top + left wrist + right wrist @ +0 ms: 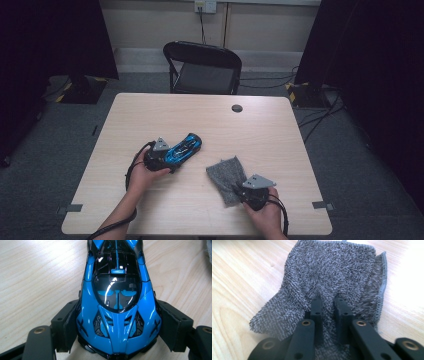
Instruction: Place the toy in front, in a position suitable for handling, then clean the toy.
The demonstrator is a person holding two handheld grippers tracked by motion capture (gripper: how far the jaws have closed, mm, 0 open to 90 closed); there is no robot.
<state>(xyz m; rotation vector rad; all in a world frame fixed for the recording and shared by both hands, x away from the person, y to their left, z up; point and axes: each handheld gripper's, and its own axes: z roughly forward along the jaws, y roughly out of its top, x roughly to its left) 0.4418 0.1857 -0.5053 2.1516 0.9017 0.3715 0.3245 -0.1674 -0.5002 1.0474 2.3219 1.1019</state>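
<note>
A shiny blue and black toy car (186, 147) (117, 277) lies on the light wooden table (200, 117), left of centre. My left gripper (171, 159) (117, 323) is shut on one end of it, a pad pressing on each flank. A grey terry cloth (224, 175) (332, 270) lies rumpled to the right of the car, near the front edge. My right gripper (238, 190) (328, 302) is shut on it, with a raised fold of the cloth pinched between its two narrow jaws. A hand holds each gripper from the near side.
A black folding chair (202, 67) stands behind the table's far edge. A round cable hole (237, 108) sits near the far right of the tabletop. Dark curtains hang at both sides, and cables run over the floor at the right.
</note>
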